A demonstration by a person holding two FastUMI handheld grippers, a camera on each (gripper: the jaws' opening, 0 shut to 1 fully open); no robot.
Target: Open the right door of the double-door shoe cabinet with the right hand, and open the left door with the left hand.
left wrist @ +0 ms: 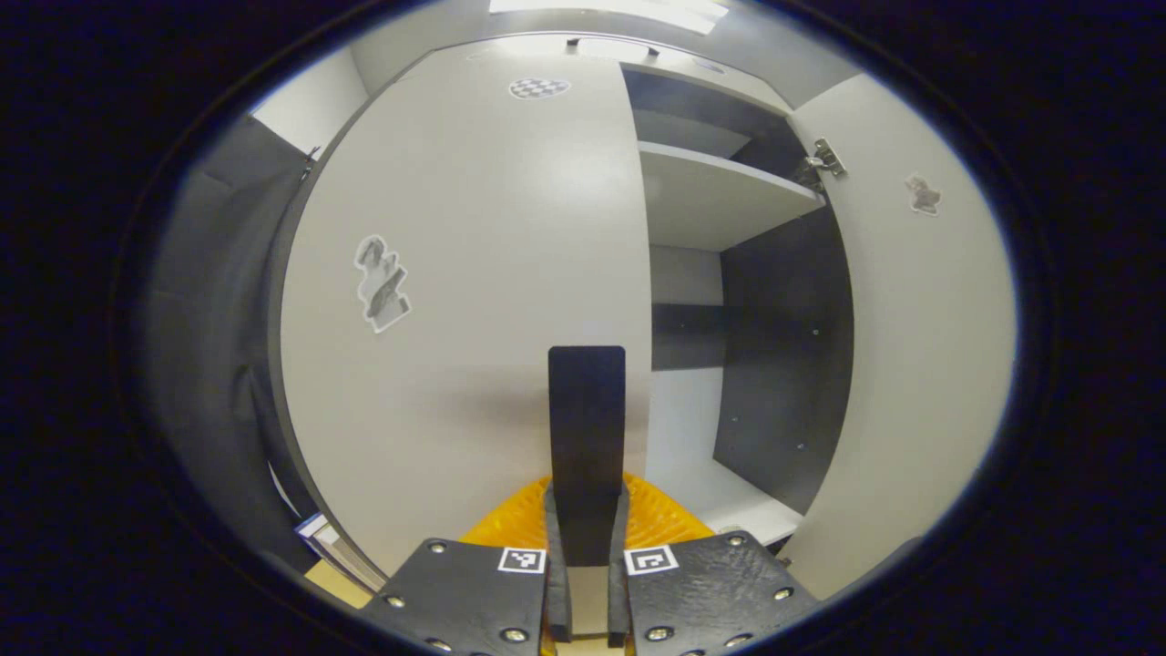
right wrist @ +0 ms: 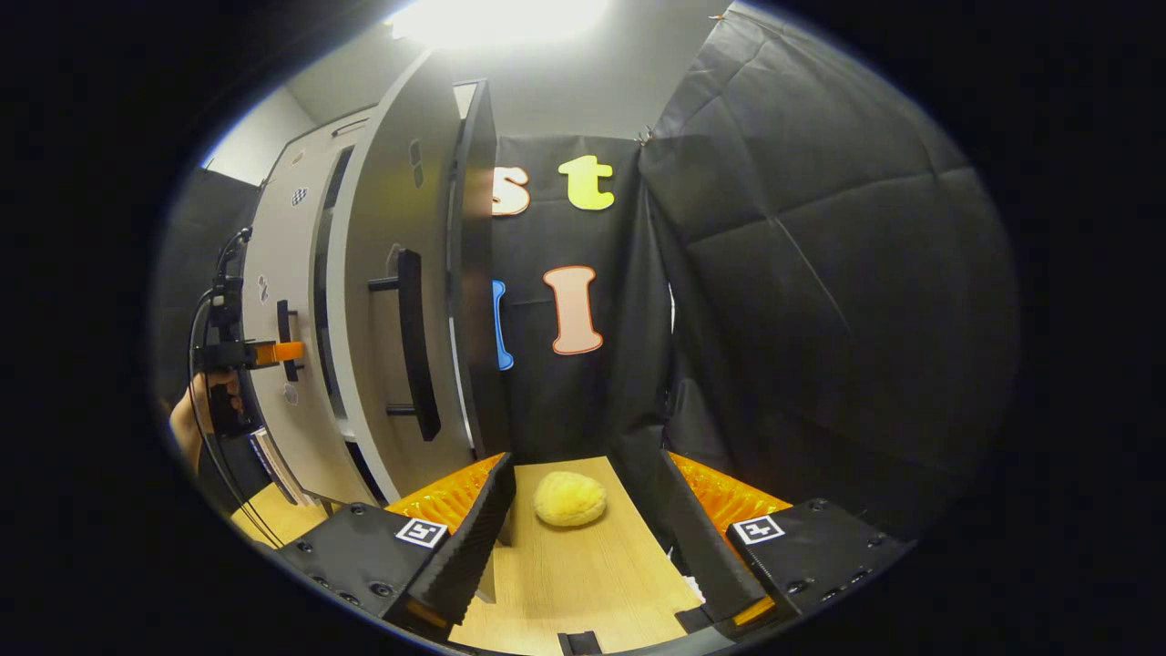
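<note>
**One door open, one handle gripped**

The left gripper pinches the left door's black handle; a weak pinch could slip during pulling. The pale left door sits closed beside the right door, which stands open. The right gripper hangs spread, empty.

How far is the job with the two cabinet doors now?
Done: the right door stands open, and the right hand-held gripper is open, off it. In hand: the left hand-held gripper is shut on the left door's handle. Left: swing the left door open; it looks closed.
</note>
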